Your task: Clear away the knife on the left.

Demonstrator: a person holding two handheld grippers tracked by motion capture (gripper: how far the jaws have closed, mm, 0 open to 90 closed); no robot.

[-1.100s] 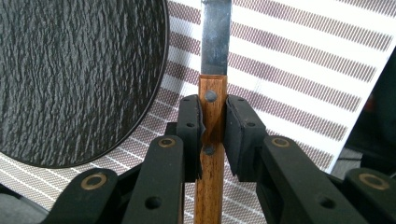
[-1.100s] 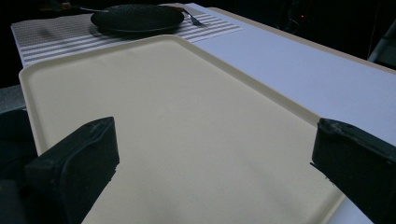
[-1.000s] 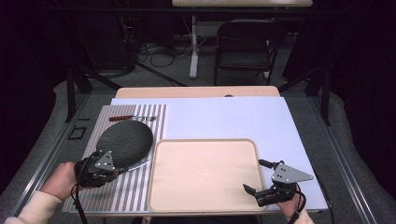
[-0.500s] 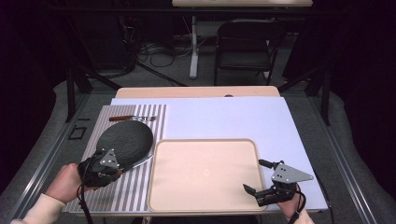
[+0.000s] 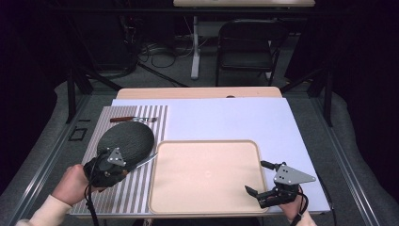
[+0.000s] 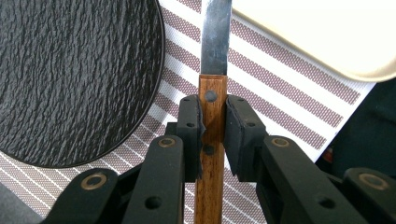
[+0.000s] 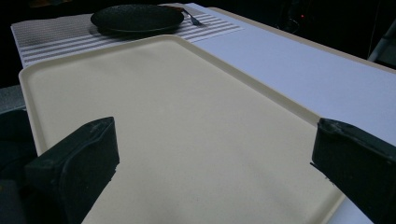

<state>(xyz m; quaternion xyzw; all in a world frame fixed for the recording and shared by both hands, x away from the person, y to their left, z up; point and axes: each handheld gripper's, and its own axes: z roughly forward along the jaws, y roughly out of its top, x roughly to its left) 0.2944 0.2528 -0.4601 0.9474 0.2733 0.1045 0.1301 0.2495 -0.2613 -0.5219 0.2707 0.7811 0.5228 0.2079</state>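
Nearest, the right gripper (image 5: 267,188) rests at the tray's near right corner, its jaws spread wide with nothing between them. The left gripper (image 6: 212,126) pinches the wooden handle of a knife (image 6: 214,65), whose steel blade points toward the beige tray (image 5: 207,174) over the striped placemat (image 5: 127,197). The black slate plate (image 5: 126,141) lies just beside the blade. Farther back on the bench (image 5: 235,117), a fork (image 5: 134,119) lies behind the plate.

The left gripper (image 6: 212,123) clamps the wooden handle of a knife (image 6: 211,116), blade pointing away over the striped placemat (image 6: 280,88), between the black slate plate (image 6: 79,74) and the cream tray's (image 6: 322,32) corner.
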